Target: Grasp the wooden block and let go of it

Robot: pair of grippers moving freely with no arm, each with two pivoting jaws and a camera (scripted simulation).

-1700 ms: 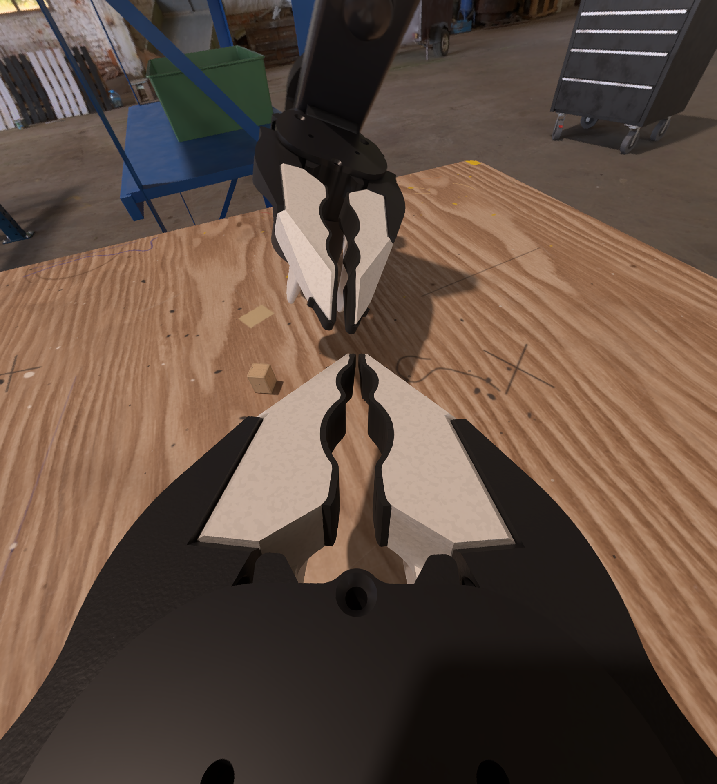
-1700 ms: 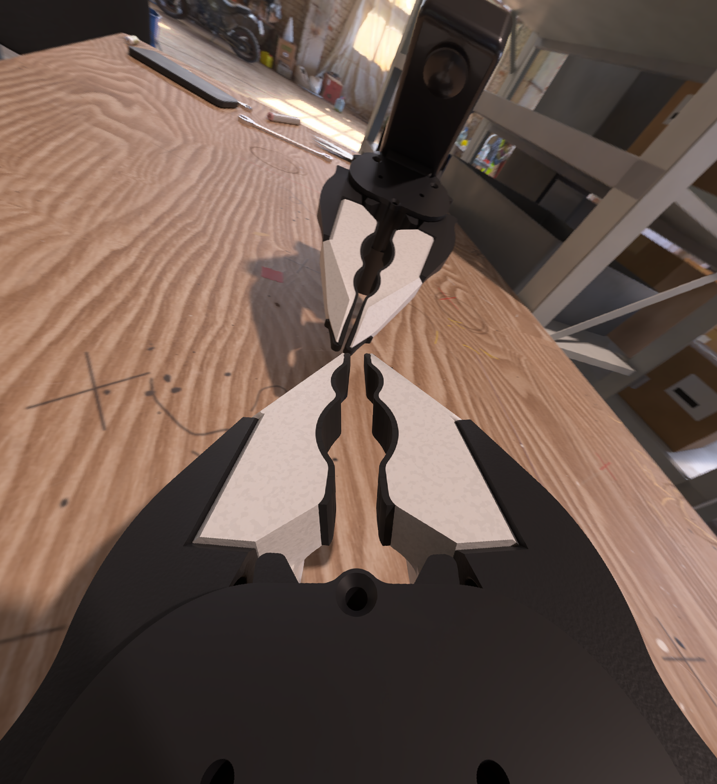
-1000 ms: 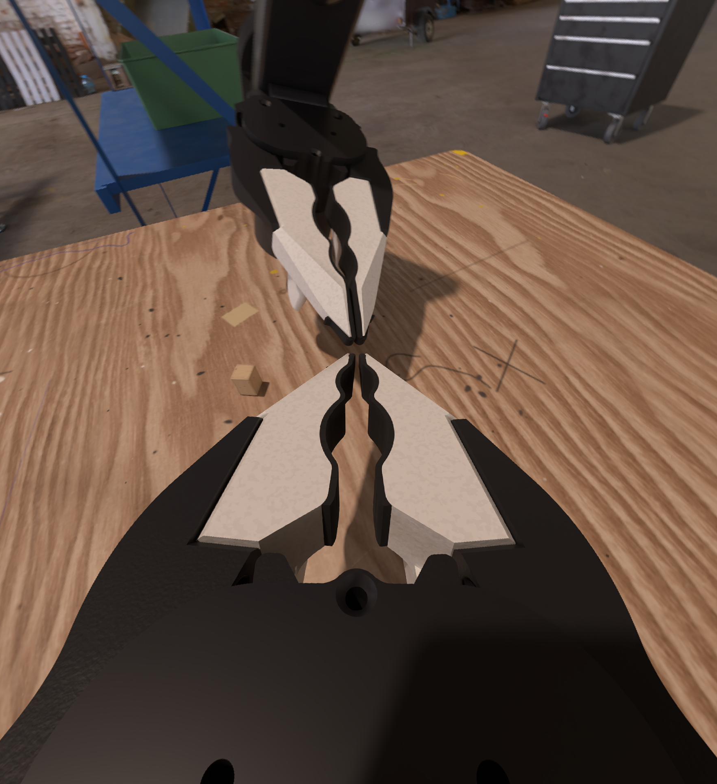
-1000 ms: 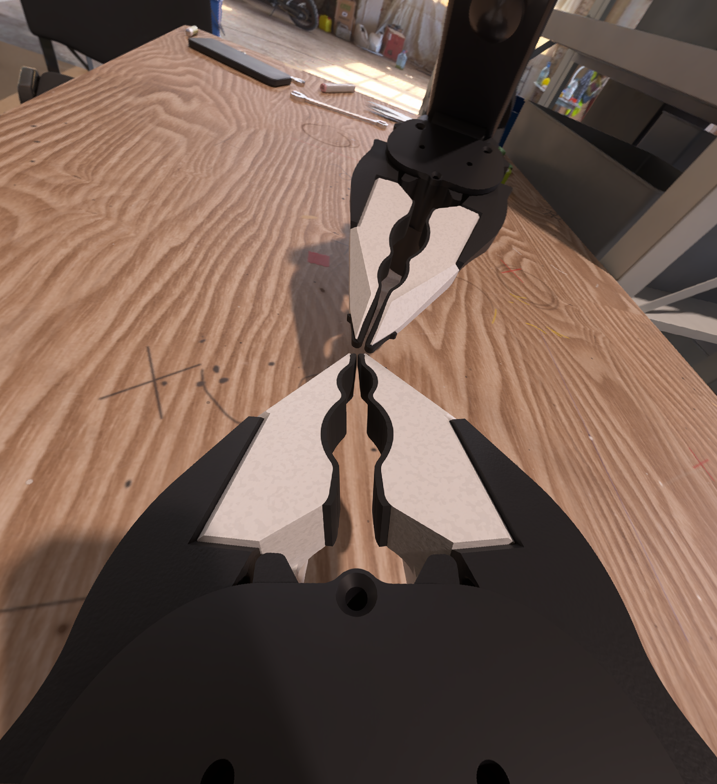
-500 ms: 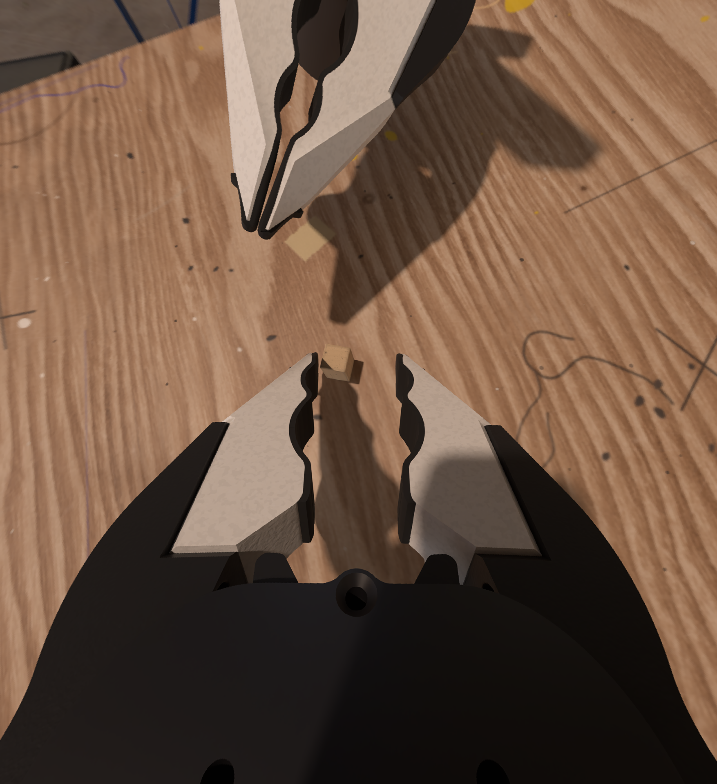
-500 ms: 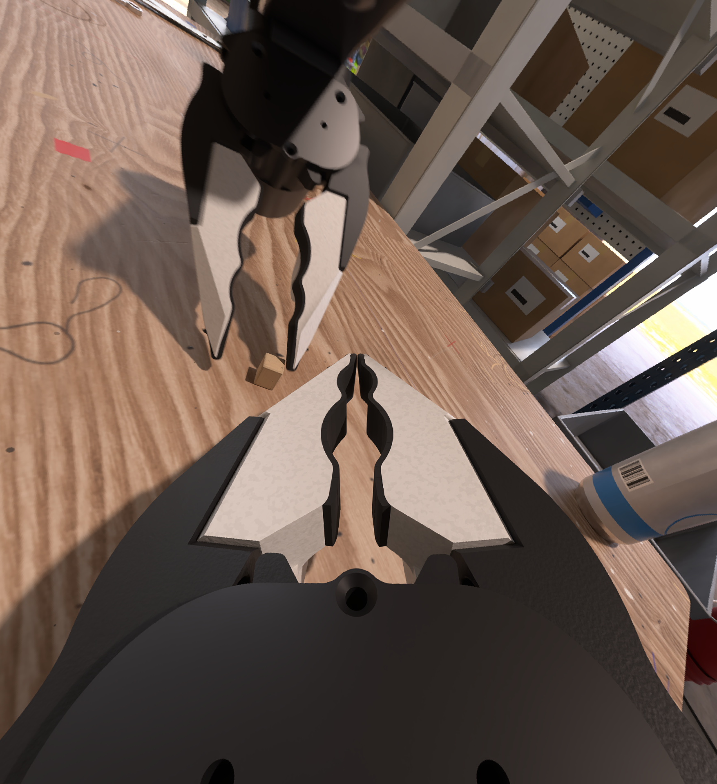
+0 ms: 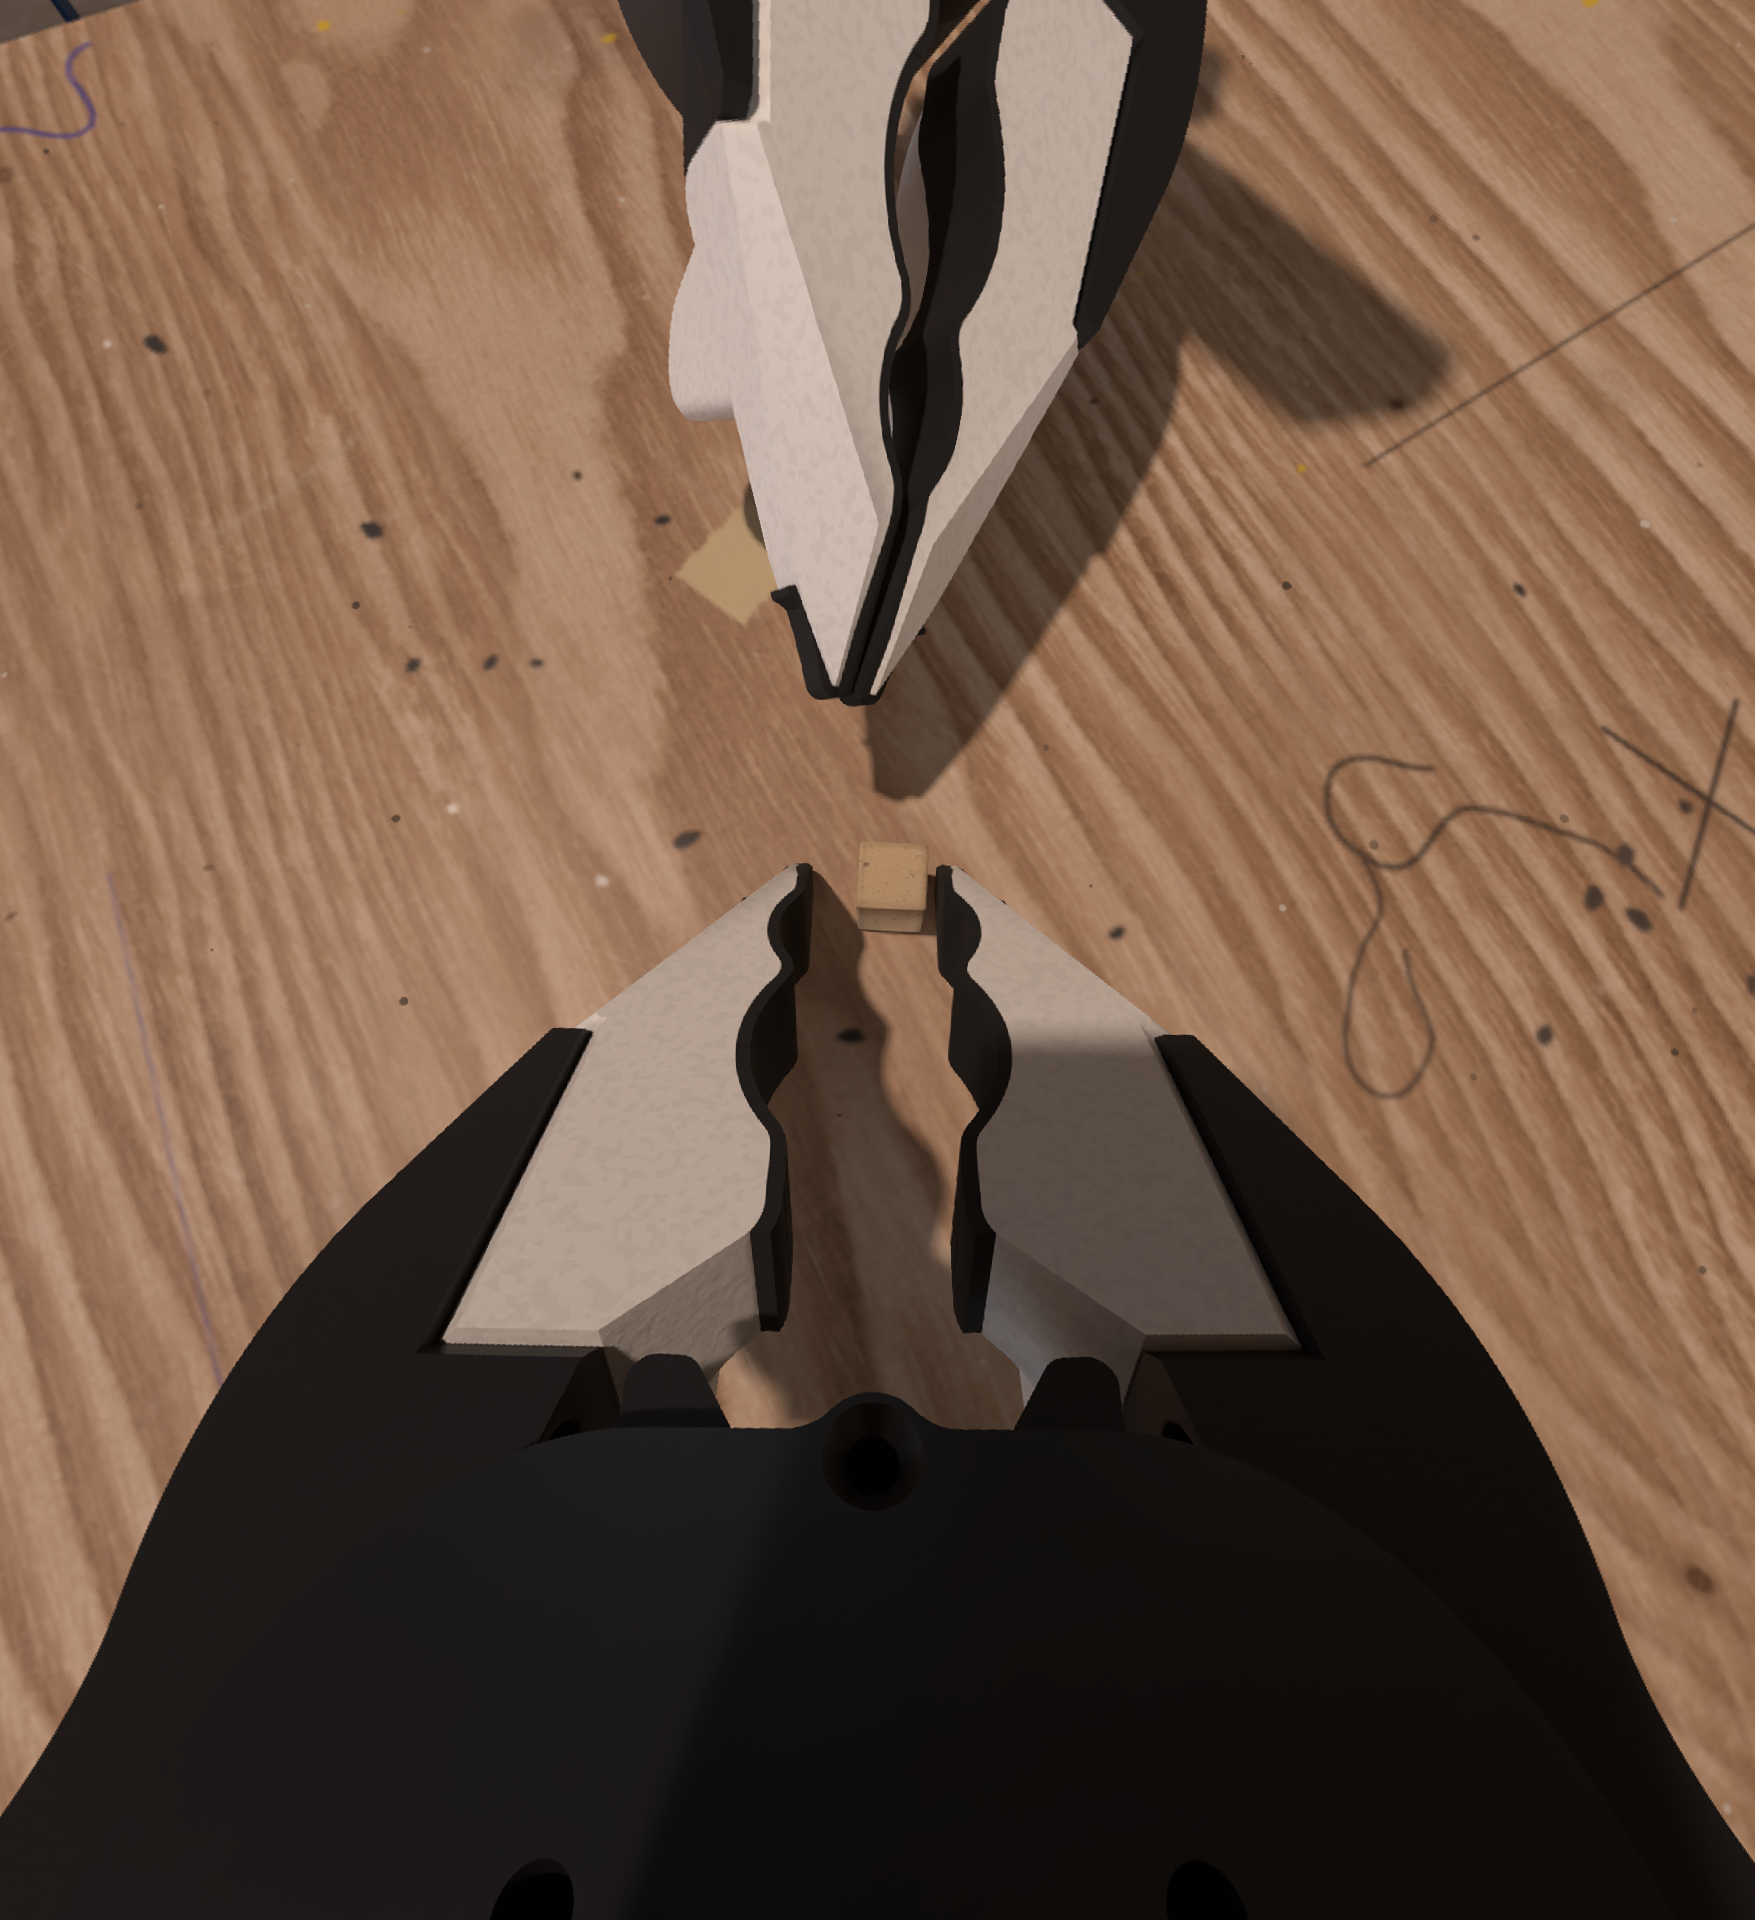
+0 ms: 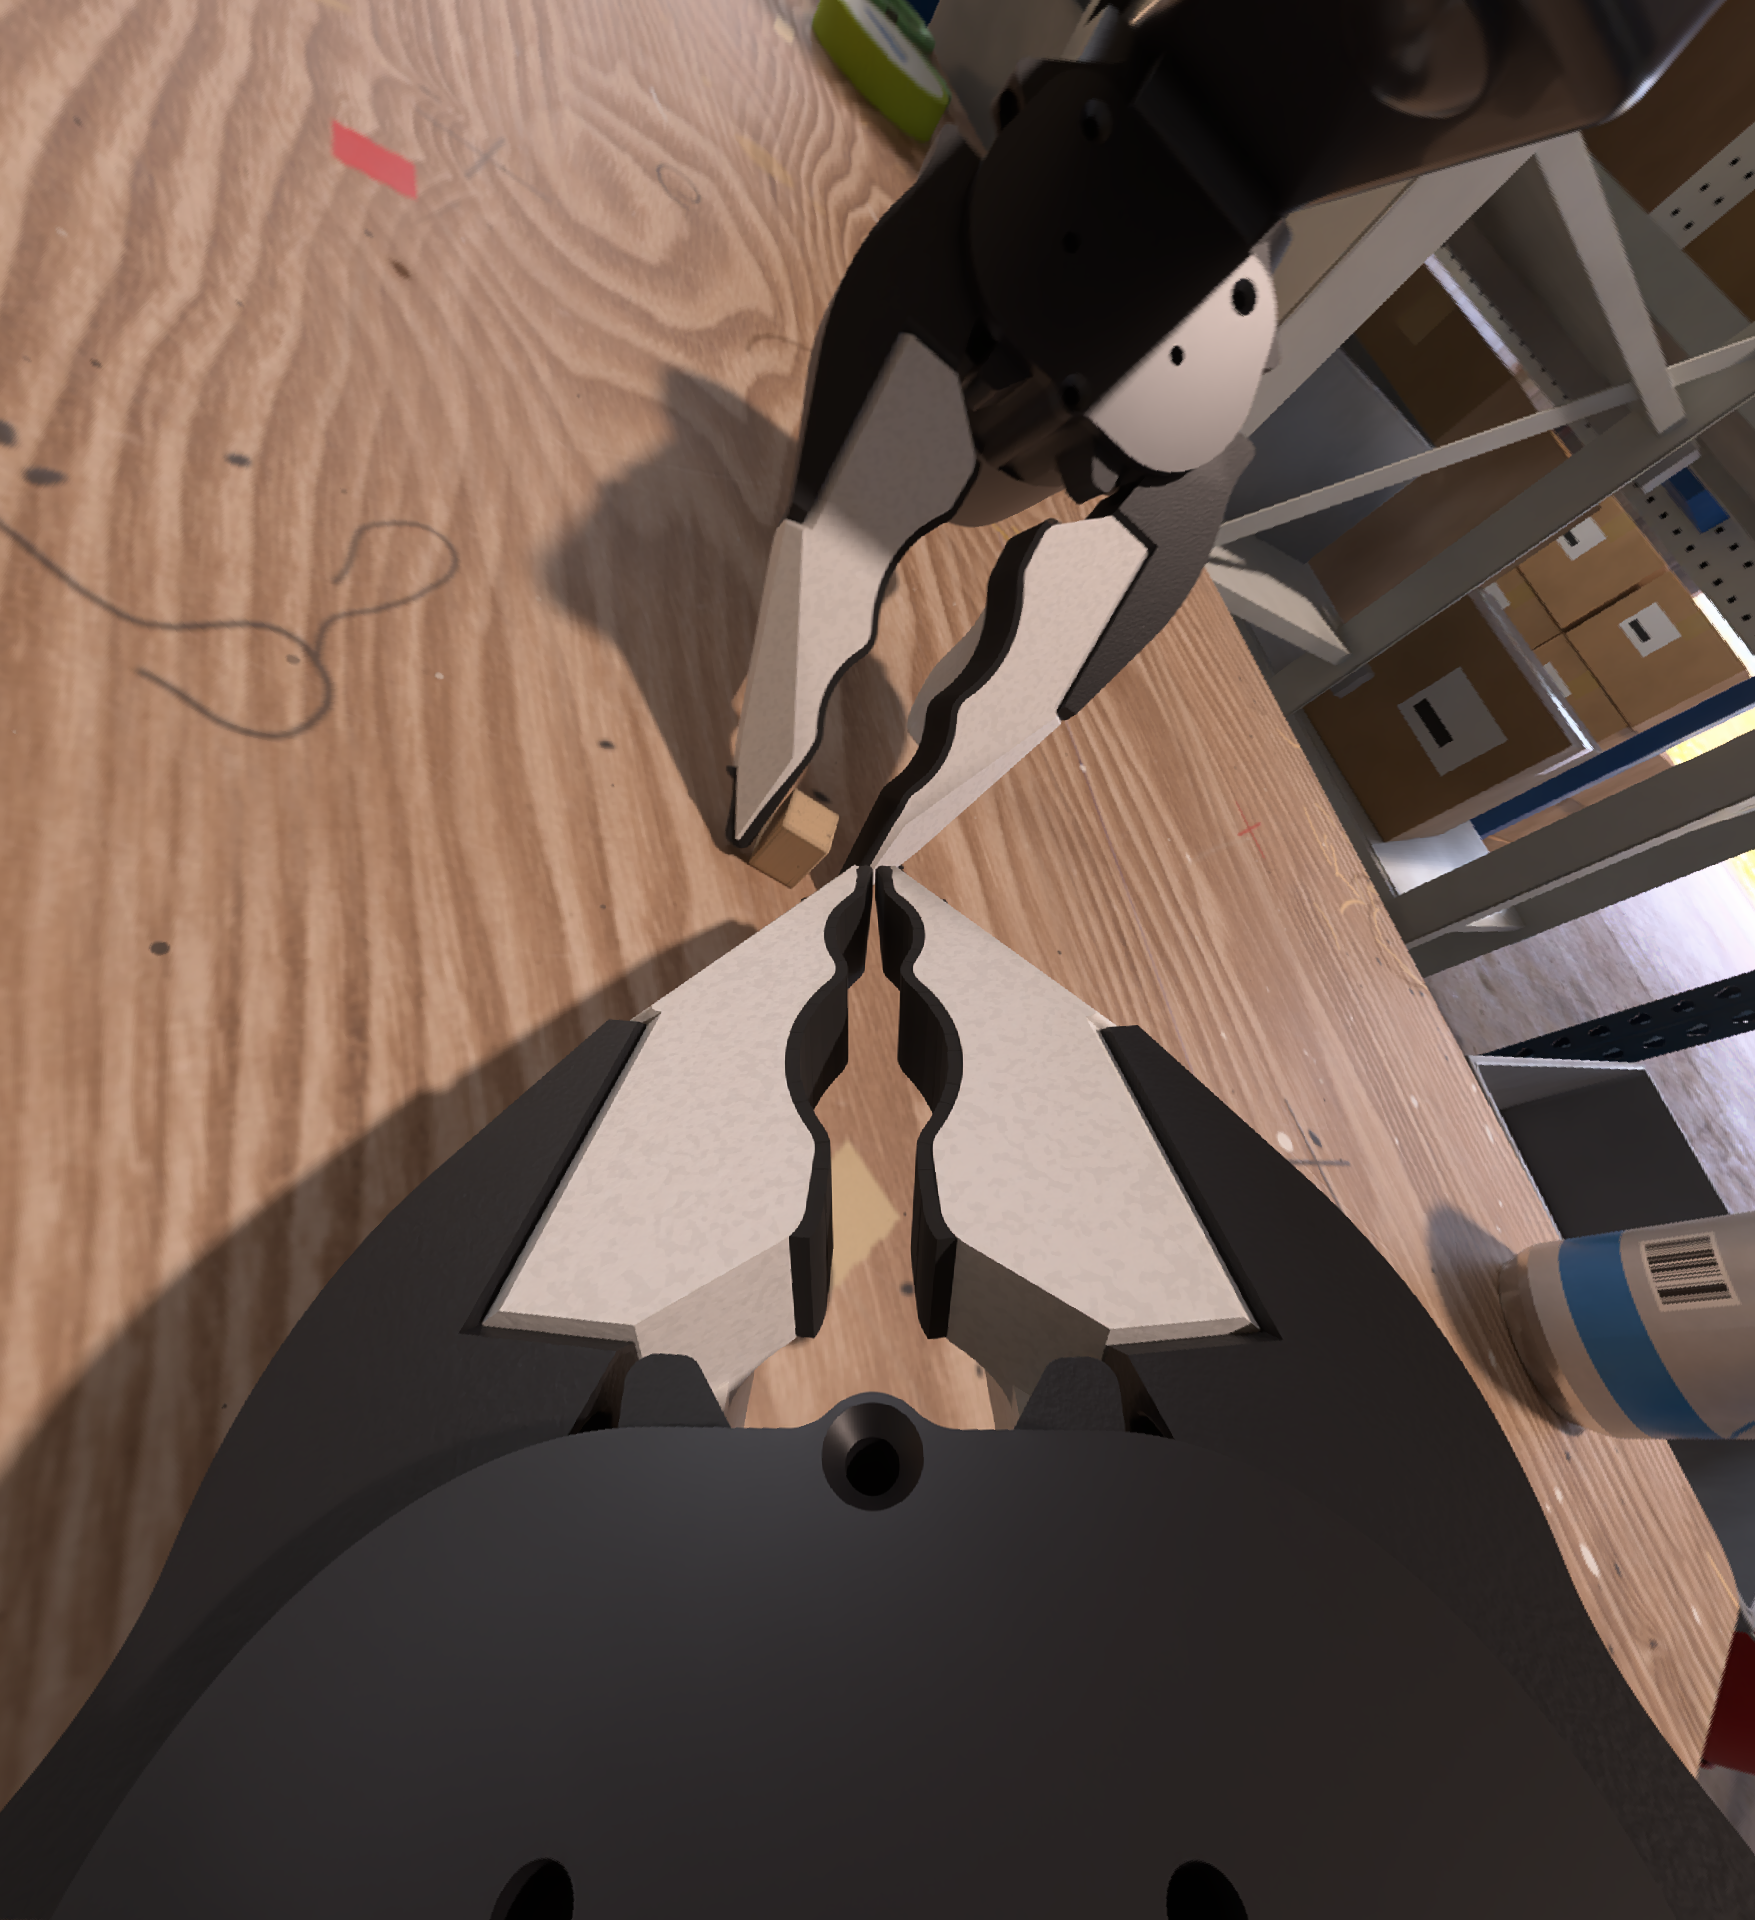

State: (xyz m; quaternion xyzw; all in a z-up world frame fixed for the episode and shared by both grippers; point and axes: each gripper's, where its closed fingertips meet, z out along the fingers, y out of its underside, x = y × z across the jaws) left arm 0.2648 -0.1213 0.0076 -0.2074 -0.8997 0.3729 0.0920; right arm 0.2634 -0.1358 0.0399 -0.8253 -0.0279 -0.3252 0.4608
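Note:
The wooden block (image 7: 892, 888) is a small tan cube lying on the plywood table (image 7: 333, 935). My left gripper (image 7: 873, 878) is open and low over the table, its two fingertips on either side of the block. The block sits nearer the right fingertip, with a gap on its left side. In the right wrist view the block (image 8: 795, 836) shows between the left gripper's (image 8: 811, 836) fingertips, against one of them. My right gripper (image 8: 871, 878) is shut and empty, tip to tip with the left gripper; it also shows in the left wrist view (image 7: 847, 691), just beyond the block.
A tan patch (image 7: 722, 582) lies flat on the table beyond the block. A red patch (image 8: 374, 156) and a green roll (image 8: 878, 62) lie farther off. A tube with a blue band (image 8: 1662, 1330) lies at the table's right edge, with shelving and cardboard boxes (image 8: 1444, 717) beyond.
My left gripper opened, tilted down and dropped over the block, then narrowed a little around it. My right gripper stayed shut and swung round to point at the block.

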